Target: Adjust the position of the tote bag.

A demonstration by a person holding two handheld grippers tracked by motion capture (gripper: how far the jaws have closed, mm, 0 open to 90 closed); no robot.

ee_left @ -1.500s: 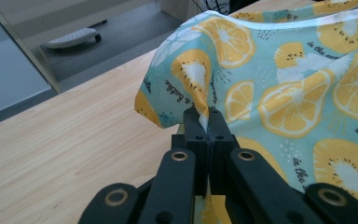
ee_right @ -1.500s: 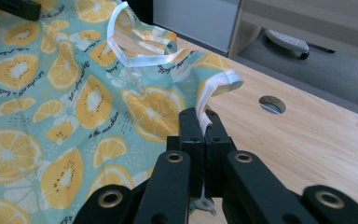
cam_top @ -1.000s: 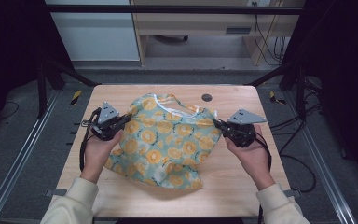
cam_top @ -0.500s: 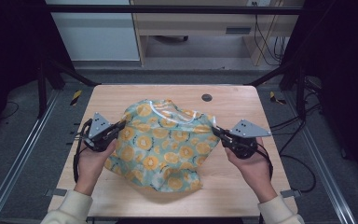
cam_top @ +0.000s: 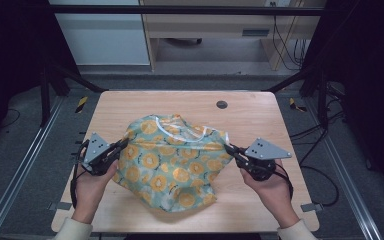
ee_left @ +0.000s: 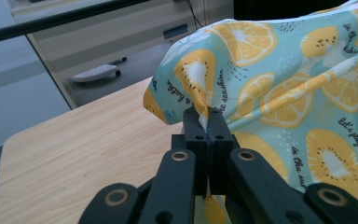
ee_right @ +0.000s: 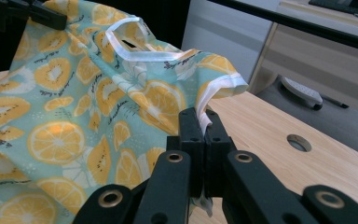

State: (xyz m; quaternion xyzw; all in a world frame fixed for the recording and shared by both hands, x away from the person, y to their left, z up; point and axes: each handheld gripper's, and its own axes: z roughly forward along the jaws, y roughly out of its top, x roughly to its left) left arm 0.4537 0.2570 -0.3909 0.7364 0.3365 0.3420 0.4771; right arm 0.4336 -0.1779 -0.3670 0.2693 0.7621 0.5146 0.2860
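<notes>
A light-blue cloth printed with orange and lemon slices (cam_top: pixel 172 162) is stretched between my two grippers over the wooden table (cam_top: pixel 260 117). My left gripper (cam_top: pixel 124 144) is shut on the cloth's left edge, and in the left gripper view the fabric (ee_left: pixel 279 93) is pinched between the closed jaws of that left gripper (ee_left: pixel 208 115). My right gripper (cam_top: pixel 228 148) is shut on the right edge. In the right gripper view its own jaw tips (ee_right: pixel 200 119) clamp the white-trimmed hem (ee_right: pixel 216 91). The cloth's near part sags onto the table.
A round cable hole (cam_top: pixel 222 104) sits in the table's far right part. Dark frame rails run along both sides, with a metal bar (cam_top: pixel 180 10) across the back. A cabinet (cam_top: pixel 105 35) and desk stand beyond the table.
Both hands have moved apart and toward the near edge, pulling the cloth wider and flatter. The cloth now spreads further across the table.
</notes>
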